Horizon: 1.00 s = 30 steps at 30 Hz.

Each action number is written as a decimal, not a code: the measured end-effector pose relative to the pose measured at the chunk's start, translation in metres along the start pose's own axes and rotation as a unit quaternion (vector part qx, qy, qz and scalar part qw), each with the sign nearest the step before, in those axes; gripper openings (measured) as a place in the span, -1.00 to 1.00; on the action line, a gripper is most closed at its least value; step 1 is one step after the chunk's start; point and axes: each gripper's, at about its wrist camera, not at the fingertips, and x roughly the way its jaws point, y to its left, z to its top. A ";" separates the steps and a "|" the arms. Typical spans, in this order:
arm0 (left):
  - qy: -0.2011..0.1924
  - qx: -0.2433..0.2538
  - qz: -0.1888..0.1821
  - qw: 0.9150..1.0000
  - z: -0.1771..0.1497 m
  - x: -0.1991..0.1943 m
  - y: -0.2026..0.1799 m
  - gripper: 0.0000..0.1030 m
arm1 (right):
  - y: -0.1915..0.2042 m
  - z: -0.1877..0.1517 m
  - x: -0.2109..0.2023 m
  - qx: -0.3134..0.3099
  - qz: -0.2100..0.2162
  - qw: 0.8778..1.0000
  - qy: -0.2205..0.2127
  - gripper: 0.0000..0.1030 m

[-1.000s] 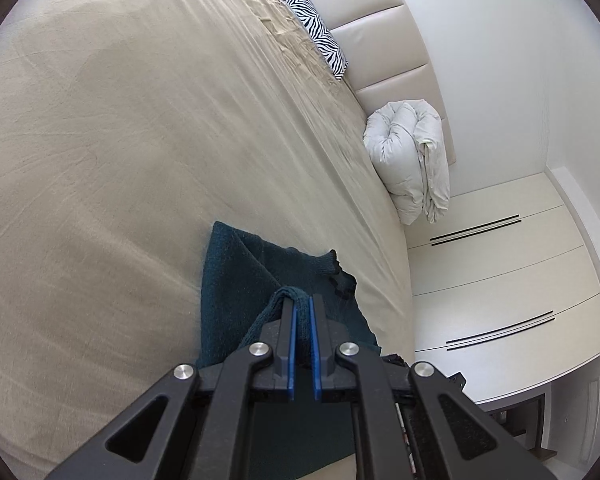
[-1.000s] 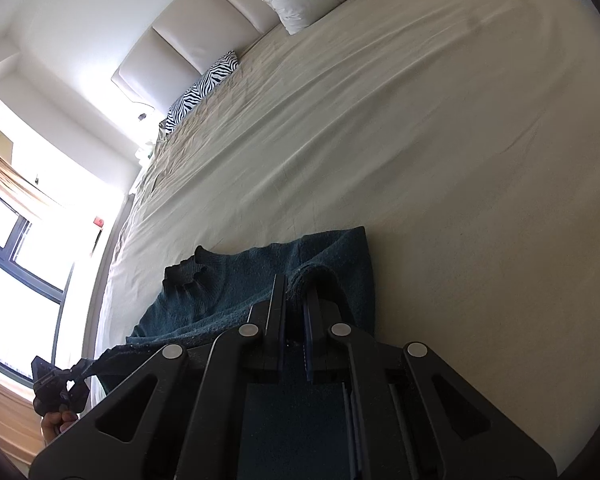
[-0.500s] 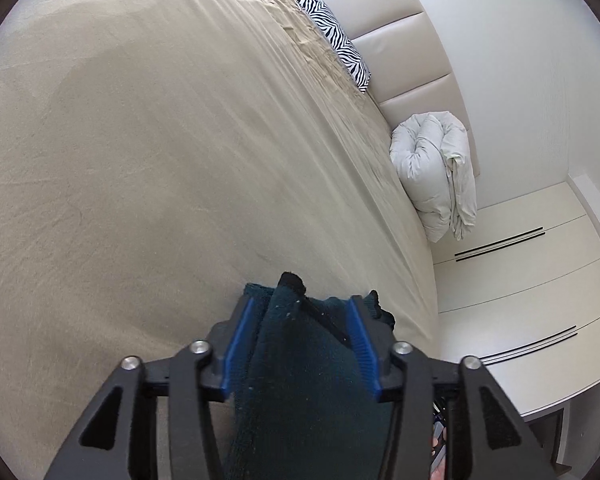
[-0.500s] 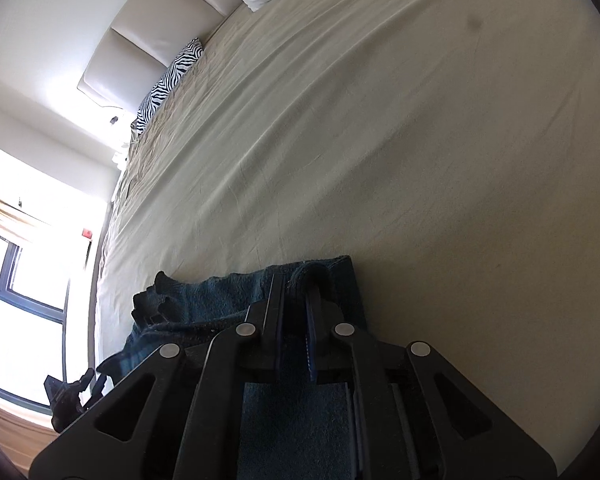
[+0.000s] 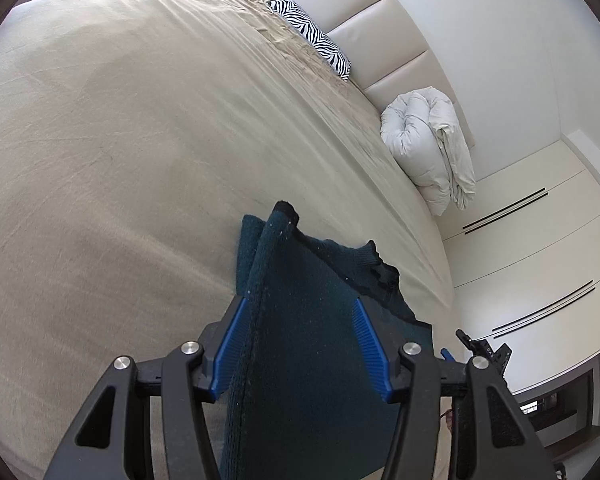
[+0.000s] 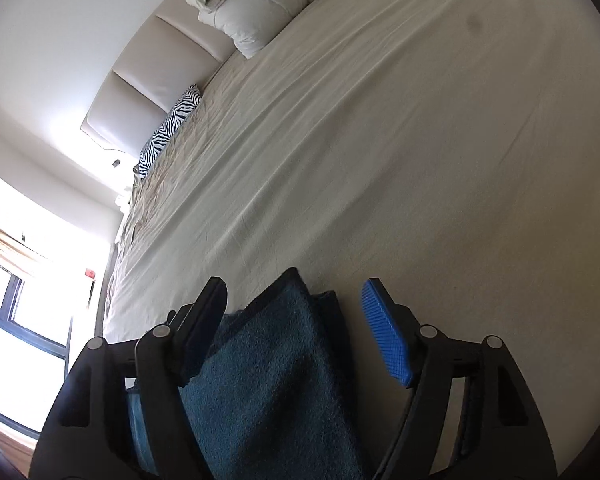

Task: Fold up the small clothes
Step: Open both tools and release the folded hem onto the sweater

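Sweater [image 5: 312, 344] lower part cut off by frame.

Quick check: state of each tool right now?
Left tool: open, just released; teal sweater lies loose between its jaws.
Right tool: open, jaws just opening, sweater between them.

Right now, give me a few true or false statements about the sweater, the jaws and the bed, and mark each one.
1. The sweater is dark teal. True.
2. The left gripper is clamped shut on the sweater. False: its jaws stand apart, the fabric loose between them.
3. The right gripper has its jaws open, having just been opening. True.
4. The zebra pillow lies on the sweater. False: it sits far off by the headboard.
5. A white duvet is bundled near the headboard. True.
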 end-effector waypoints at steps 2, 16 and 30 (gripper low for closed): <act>0.002 0.012 0.007 1.000 -0.009 -0.002 -0.003 0.09 | 0.001 0.000 -0.008 -0.012 -0.008 1.000 0.004 0.36; 0.013 0.057 0.062 0.996 -0.072 -0.007 0.001 -0.21 | -0.003 -0.106 -0.053 -0.165 -0.085 0.980 0.070 -0.17; 0.001 0.048 0.084 0.995 -0.086 -0.015 0.014 -0.70 | -0.001 -0.147 -0.090 -0.220 -0.117 0.967 0.049 -0.87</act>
